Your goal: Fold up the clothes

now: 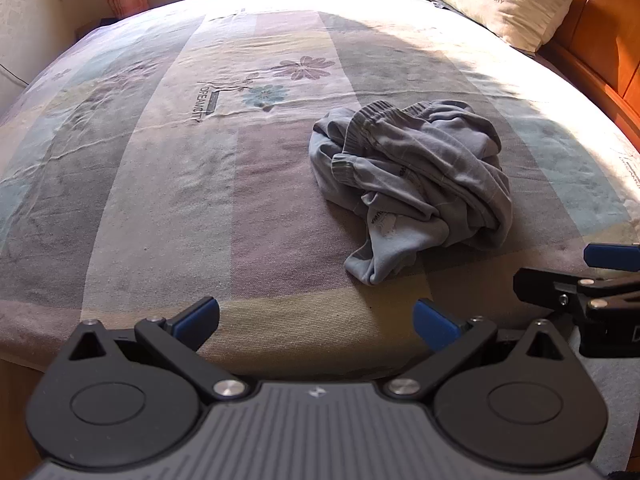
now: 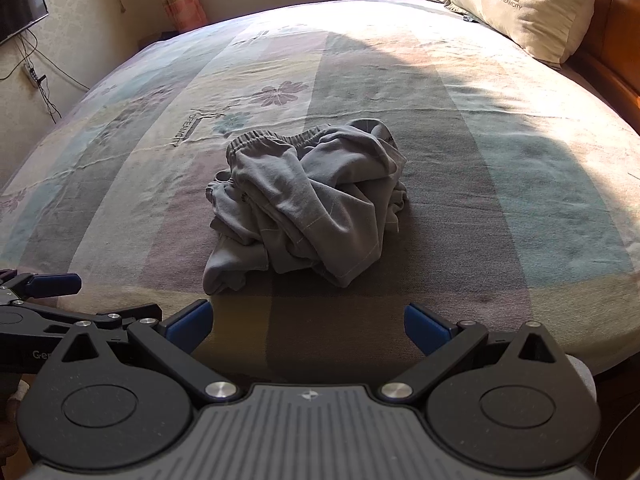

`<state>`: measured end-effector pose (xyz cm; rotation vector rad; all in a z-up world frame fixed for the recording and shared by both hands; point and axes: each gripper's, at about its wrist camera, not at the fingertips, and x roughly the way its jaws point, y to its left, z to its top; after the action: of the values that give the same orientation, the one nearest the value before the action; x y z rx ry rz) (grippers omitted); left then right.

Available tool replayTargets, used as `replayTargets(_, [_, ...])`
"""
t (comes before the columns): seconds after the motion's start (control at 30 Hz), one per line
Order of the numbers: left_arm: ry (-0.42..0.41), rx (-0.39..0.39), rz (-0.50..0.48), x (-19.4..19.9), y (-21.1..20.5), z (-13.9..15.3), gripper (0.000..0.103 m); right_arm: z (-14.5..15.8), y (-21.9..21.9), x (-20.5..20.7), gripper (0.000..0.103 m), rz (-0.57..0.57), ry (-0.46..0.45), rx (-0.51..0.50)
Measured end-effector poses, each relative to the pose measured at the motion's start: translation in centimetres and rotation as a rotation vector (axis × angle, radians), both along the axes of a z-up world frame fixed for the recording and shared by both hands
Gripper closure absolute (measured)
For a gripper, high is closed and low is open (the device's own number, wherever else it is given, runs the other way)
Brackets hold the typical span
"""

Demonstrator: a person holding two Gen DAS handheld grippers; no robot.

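I see one garment (image 2: 308,204) on the bed (image 2: 500,184): a grey knit piece, crumpled into a loose mound. It lies unfolded. An elastic, gathered waistband (image 2: 276,138) runs along the far edge of the mound. A ribbed cuff (image 1: 344,166) shows on the left side in the left wrist view. One flat flap of cloth (image 2: 224,268) trails out of the mound toward me at 7 o'clock. Pale stitch lines cross several folds. A small dark printed mark sits on one panel; I cannot read it.

Position: in the right wrist view the garment is at 12 o'clock from the right gripper (image 2: 306,324), well apart from the fingertips. In the left wrist view it (image 1: 412,188) sits at 1 o'clock from the left gripper (image 1: 316,320), also apart.

Gripper state: my left gripper has its jaws spread wide and holds nothing. My right gripper has its jaws spread wide and holds nothing. Both hover over the near edge of the bed, side by side. The blue pads (image 2: 188,322) touch no cloth.

The bed carries a sheet (image 1: 240,168) in pale blocks with flower prints. A pillow (image 2: 528,4) lies at 2 o'clock, against a wooden headboard (image 2: 616,28). Sunlight falls across the far half of the sheet; the garment lies in shade.
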<state>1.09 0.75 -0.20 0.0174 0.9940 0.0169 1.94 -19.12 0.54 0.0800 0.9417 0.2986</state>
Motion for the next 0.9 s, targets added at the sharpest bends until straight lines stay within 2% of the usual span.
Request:
replayTargets(0.13, [-0.007, 0.006, -0.004, 0.5, 0.0, -0.1, 0.0, -0.1, -0.4, 0.7, 0.0, 0.011, -0.014, 0.013])
replayTargets(0.57, [0.021, -0.01, 0.019, 2.7, 1.1, -1.1, 0.001, -0.9, 0.5, 6.3, 0.0, 0.034, -0.043, -0.051])
replayTargets(0.9, [0.025, -0.014, 0.035, 4.0, 1.8, -1.4, 0.001, -3.8, 2.5, 9.9, 0.0, 0.069, 0.008, -0.091])
